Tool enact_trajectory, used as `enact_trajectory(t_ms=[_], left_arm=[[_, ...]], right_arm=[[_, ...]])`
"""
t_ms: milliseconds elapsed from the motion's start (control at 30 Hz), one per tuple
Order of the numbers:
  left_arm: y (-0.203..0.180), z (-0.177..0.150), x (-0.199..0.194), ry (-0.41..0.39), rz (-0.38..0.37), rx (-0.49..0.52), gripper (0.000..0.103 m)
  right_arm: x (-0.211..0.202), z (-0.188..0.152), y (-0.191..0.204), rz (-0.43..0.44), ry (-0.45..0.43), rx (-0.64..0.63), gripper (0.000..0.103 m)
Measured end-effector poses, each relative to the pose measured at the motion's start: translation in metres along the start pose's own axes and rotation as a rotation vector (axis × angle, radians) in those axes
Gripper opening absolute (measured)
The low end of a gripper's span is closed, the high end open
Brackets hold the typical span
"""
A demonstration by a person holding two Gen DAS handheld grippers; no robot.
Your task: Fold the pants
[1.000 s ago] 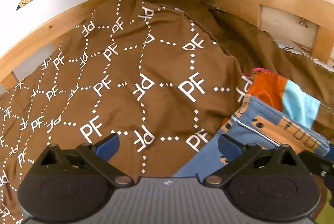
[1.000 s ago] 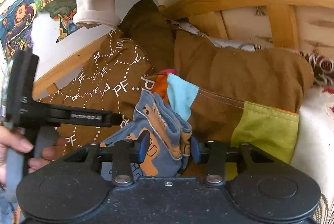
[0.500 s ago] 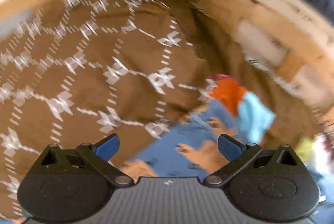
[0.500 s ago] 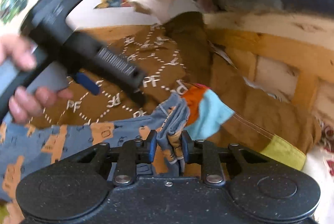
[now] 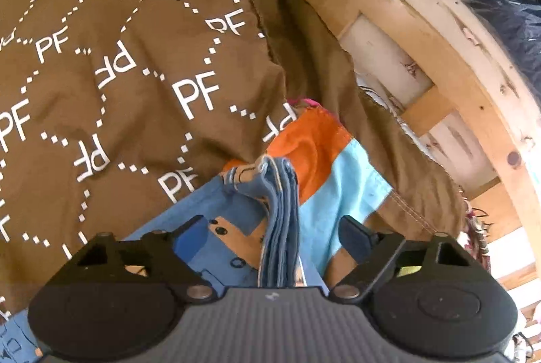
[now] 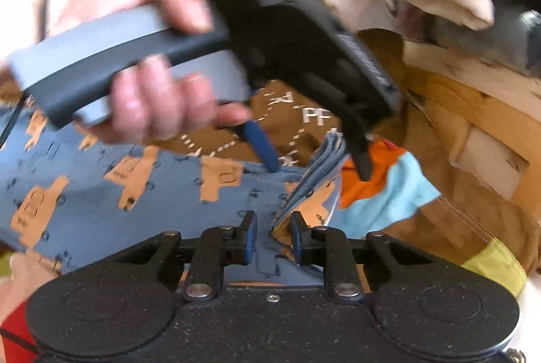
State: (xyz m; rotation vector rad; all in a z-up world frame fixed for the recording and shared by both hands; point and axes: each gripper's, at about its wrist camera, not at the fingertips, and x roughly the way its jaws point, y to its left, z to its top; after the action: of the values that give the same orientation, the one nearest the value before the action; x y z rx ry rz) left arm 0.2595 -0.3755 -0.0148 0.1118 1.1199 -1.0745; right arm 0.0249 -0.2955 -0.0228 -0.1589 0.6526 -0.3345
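On a brown bedspread printed with white PF letters (image 5: 142, 65), against a pale wooden bed frame (image 5: 436, 45), the soft, light blue cotton pants with tan print (image 6: 142, 190) lie limp, their bunched edge (image 5: 280, 211) best gripped through all layers: the left gripper (image 5: 270, 233) is closing, pads clear, while the right gripper (image 6: 272, 236) narrows on it.

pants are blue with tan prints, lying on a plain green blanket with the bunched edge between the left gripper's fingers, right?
Not green or plain: the left wrist view shows the blanket is brown with white PF lettering. The pants and the left gripper are as you said.
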Motion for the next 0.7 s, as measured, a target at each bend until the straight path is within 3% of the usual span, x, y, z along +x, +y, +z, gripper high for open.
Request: enact_trajectory(t_ms=[133, 267, 367, 533, 700], left_arm=[[0.002, 0.002, 0.006, 0.021, 0.041, -0.011, 0.073], [0.008, 0.003, 0.009, 0.032, 0.024, -0.034, 0.071], [0.008, 0.005, 0.011, 0.051, 0.023, -0.035, 0.057], [0.007, 0.012, 0.014, 0.098, -0.024, -0.086, 0.02], [0.012, 0.014, 0.015, 0.118, -0.042, -0.17, 0.013]], right_arm=[[0.002, -0.002, 0.004, -0.024, 0.009, -0.021, 0.024], [0.003, -0.003, 0.007, -0.068, 0.007, -0.065, 0.044], [0.006, -0.004, 0.011, -0.094, 0.015, -0.116, 0.049], [0.016, -0.006, 0.018, -0.119, 0.037, -0.197, 0.056], [0.02, -0.012, 0.025, -0.153, 0.034, -0.264, 0.057]])
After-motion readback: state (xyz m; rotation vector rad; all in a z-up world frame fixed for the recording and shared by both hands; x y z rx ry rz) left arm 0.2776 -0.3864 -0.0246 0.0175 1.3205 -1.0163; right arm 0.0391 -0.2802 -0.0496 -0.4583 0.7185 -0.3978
